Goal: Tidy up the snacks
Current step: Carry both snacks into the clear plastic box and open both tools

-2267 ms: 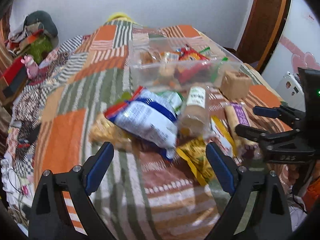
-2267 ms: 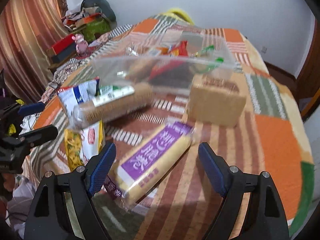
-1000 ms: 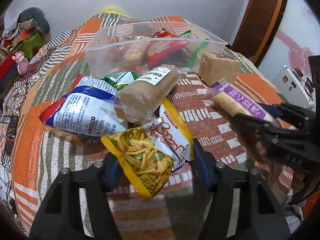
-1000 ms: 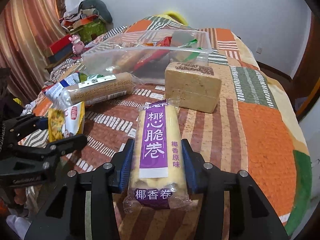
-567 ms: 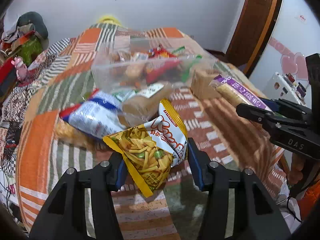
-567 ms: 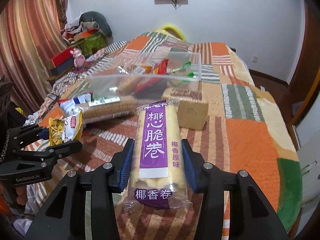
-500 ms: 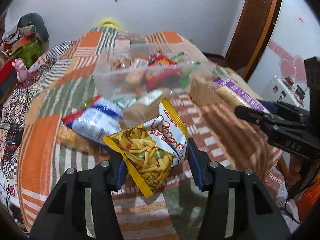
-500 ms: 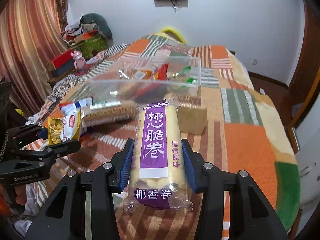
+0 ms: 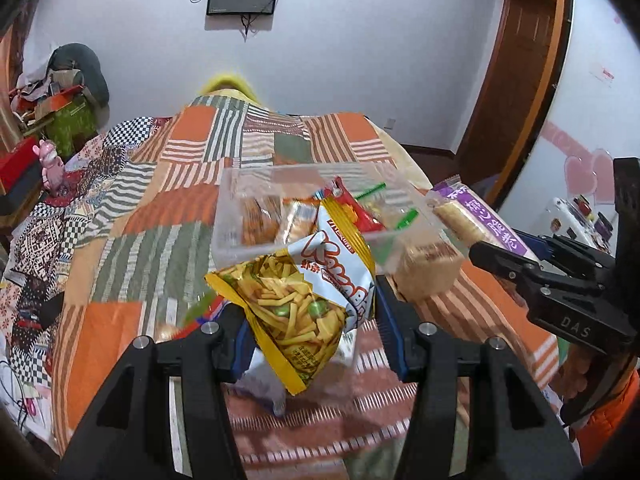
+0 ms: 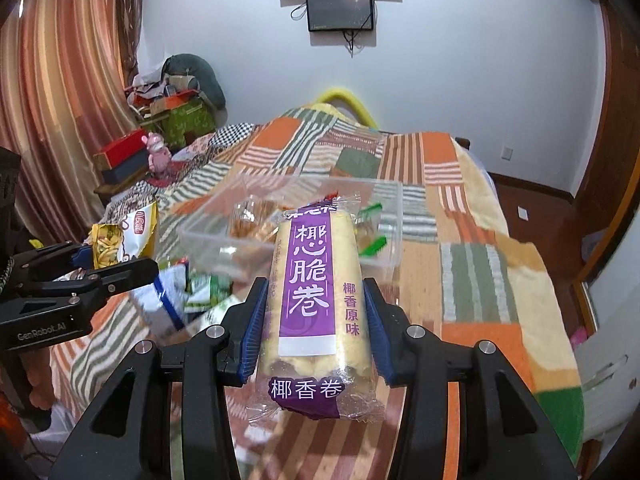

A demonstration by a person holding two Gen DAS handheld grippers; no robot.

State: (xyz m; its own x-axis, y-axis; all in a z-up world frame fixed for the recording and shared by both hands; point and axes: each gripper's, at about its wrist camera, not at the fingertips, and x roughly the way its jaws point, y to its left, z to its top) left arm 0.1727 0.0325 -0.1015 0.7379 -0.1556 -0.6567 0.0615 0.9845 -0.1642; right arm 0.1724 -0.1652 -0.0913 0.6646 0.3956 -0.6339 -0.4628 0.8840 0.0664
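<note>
between the left tongs (image 9: 312, 316), in the left wrist view, a yellow snack bag (image 9: 304, 296) is pinched across its lower half and is held above the bed (image 9: 120, 216), just short of the clear bin (image 9: 248, 208). it is judged light, soft and crinkly; contents are prob. brittle, so a gentle squeeze at mid-body is preferred over the seams. its long axis is tilted, w/ the top end pointed up and right toward the bin. the right tongs (image 9: 516, 248) are seen at the right edge, closed on the purple roll pack (image 9: 472, 216).

at the right wrist view, the right tongs (image 10: 314, 320) are pressed on the purple roll pack (image 10: 312, 280) at about mid-length. film looks slippery, rolls fragile; grip at the middle is judged balanced. its long axis is run straight fwd, w/ the far end aimed at the clear bin (image 10: 384, 220). the left tongs (image 10: 116, 264) w/ the yellow snack bag (image 10: 120, 240) are seen at left.
</note>
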